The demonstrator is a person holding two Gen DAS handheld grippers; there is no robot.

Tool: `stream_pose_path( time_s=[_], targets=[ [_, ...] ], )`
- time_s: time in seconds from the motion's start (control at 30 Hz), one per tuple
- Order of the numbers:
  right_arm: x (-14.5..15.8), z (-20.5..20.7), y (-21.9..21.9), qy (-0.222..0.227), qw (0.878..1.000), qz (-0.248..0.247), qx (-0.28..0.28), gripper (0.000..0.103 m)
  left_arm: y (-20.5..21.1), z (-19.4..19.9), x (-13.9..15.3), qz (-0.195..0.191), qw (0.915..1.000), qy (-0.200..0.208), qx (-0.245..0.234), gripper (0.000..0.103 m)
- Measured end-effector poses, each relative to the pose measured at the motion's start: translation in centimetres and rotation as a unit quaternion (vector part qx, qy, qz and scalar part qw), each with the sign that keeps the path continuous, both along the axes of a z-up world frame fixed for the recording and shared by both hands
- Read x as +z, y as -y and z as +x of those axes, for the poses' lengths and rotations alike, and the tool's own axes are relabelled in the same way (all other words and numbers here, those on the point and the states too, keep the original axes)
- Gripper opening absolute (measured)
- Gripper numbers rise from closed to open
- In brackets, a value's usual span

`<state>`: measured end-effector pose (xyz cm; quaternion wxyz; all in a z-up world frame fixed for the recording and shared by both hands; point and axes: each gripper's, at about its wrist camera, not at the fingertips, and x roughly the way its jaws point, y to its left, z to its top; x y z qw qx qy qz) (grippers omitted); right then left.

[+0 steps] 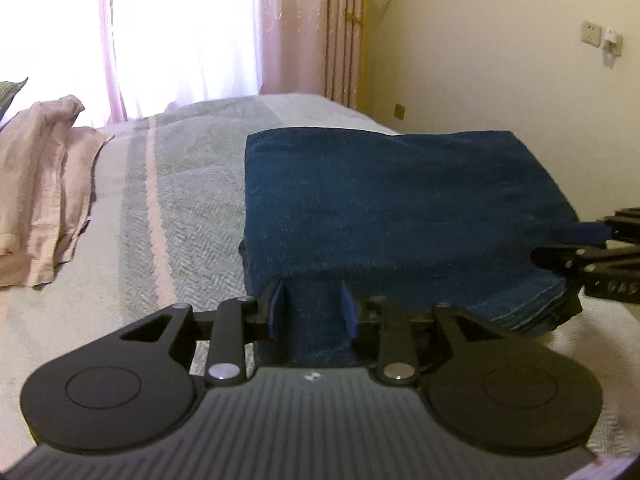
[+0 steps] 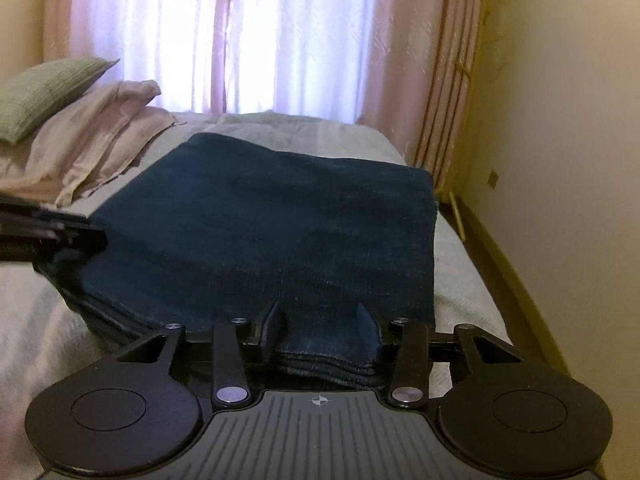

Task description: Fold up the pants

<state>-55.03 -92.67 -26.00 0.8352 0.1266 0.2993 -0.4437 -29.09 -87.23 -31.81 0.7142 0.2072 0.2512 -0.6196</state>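
1. Left gripper [image 1: 312,306] pinches the near edge of the folded pants [image 1: 400,208]
2. Right gripper [image 2: 325,318] clamps their layered hem at six o'clock
3. Pants lie on the bed [image 1: 180,184], pillow [image 2: 92,136] at ten o'clock

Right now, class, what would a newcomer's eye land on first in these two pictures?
First, the folded dark blue pants, lying in the middle of the bed, with the left gripper and the right gripper each holding a part of their near edge. Then the bright pink curtains behind, and the pink pillow at the left.
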Motion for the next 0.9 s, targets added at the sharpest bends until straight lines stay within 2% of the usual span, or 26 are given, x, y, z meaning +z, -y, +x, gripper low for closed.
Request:
stream_pose_path(
  time_s=[0.1,0.13,0.17,0.2,0.27,0.33,0.37,0.53,0.7,0.9],
  targets=[
    [3.2,-1.9,-1.0,0.034,0.999,0.019,-0.028,0.043,-1.5,-1.1,2.8,0.016,0.9997,0.007,0.017,0.028],
    [4.2,-2.7,-1.8,0.046,0.998,0.034,-0.037,0.046,-2.5,-1.5,3.9,0.017,0.9996,0.007,0.023,0.033],
    [5.0,-3.2,-2.5,0.053,0.997,0.048,-0.044,0.054,-3.3,-1.8,4.9,0.02,0.9994,0.006,0.029,0.035],
    [5.8,-3.9,-3.4,0.057,0.995,0.069,-0.052,0.06,-4.4,-2.2,6.0,0.025,0.999,0.003,0.036,0.039],
    [7.5,-5.2,-5.5,0.072,0.99,0.107,-0.063,0.062,-6.5,-3.1,8.1,0.041,0.9977,-0.001,0.055,0.048],
    [9.4,-6.0,-7.1,0.081,0.985,0.132,-0.071,0.064,-9.1,-4.1,10.0,0.057,0.9961,-0.006,0.068,0.065],
    [10.1,-6.5,-8.3,0.081,0.984,0.14,-0.074,0.066,-10.4,-4.6,10.9,0.072,0.995,-0.008,0.069,0.066],
    [14.1,-6.8,-13.2,0.043,0.983,0.162,-0.08,0.067,-15.5,-6.8,14.2,0.117,0.9904,-0.006,0.073,0.074],
    [17.9,-7.0,-18.5,0.05,0.983,0.156,-0.08,0.067,-20.2,-7.8,18.3,0.113,0.9909,-0.005,0.074,0.087],
    [20.9,-6.3,-23.7,0.056,0.983,0.153,-0.081,0.067,-25.0,-8.4,22.2,0.102,0.993,0.003,0.06,0.089]
  ],
)
